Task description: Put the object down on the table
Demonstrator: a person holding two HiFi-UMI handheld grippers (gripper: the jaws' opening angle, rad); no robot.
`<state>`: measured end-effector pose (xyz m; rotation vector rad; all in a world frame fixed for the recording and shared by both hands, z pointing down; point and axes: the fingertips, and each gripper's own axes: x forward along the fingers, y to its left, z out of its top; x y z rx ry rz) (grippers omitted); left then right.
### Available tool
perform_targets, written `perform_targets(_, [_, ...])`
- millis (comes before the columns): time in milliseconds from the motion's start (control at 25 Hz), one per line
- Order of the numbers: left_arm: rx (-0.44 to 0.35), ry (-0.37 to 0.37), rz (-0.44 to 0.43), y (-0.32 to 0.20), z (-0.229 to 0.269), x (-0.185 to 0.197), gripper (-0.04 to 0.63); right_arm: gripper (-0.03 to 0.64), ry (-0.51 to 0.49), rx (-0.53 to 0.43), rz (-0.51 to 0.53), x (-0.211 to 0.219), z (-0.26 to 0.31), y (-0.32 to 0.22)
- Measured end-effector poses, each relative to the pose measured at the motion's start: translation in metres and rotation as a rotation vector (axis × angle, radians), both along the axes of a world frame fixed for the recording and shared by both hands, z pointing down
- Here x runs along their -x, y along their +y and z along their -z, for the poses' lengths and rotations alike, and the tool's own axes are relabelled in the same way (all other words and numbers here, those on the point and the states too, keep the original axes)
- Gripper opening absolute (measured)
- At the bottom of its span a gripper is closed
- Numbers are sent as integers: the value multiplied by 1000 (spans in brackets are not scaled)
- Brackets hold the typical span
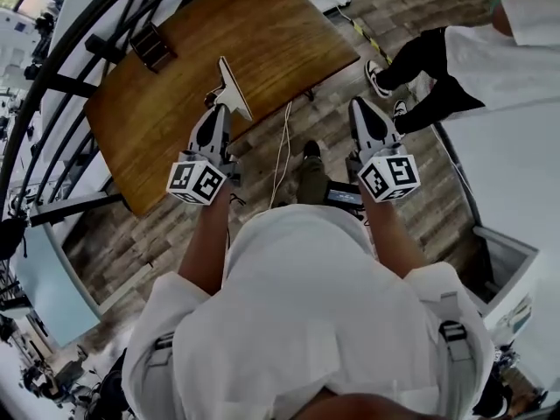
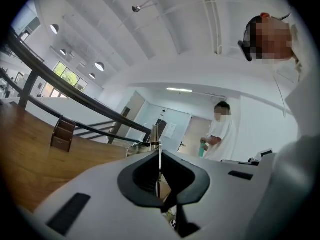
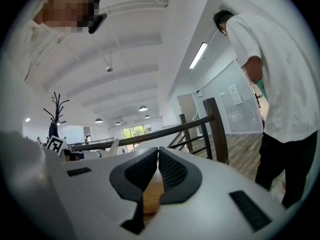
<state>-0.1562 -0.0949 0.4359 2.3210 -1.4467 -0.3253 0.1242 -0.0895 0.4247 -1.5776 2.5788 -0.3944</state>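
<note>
Piece [image 1: 229,90]: thin, flat, pale, tapering to a point; edge-on in the left gripper view [image 2: 160,156]. It is held over the table's near edge, and contact with the top can't be told.
Left gripper [image 1: 219,114]: jaws pinch the piece by its lower edge [image 2: 160,151].
Right gripper [image 1: 360,103]: jaws pressed together with nothing between [image 3: 156,151], over the plank floor beside the table.
Table [image 1: 262,33]: brown, smooth wood grain, rounded corners.
Box [image 1: 153,46]: small, dark brown, on the far part of the table.
Railing [image 1: 79,55]: dark bars curving past the table.
Second person [image 1: 472,59]: white top, dark trousers, standing right.

Head cam down, others fwd, table [image 1: 262,33] shared
</note>
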Motion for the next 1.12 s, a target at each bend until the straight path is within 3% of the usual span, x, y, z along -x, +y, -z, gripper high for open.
perform_targets(480, [22,-14,44,-96,7,-27,17,26,-26,1,144,3,1,-133])
perform_targets(880, [63,53,95,-155,3,-44,17,26,-47,18,238,-7,-7,-206])
perform_targets(1120, [97,118,99,-173,-4,-55,17,26,-67,14,233,-14,-12,-233])
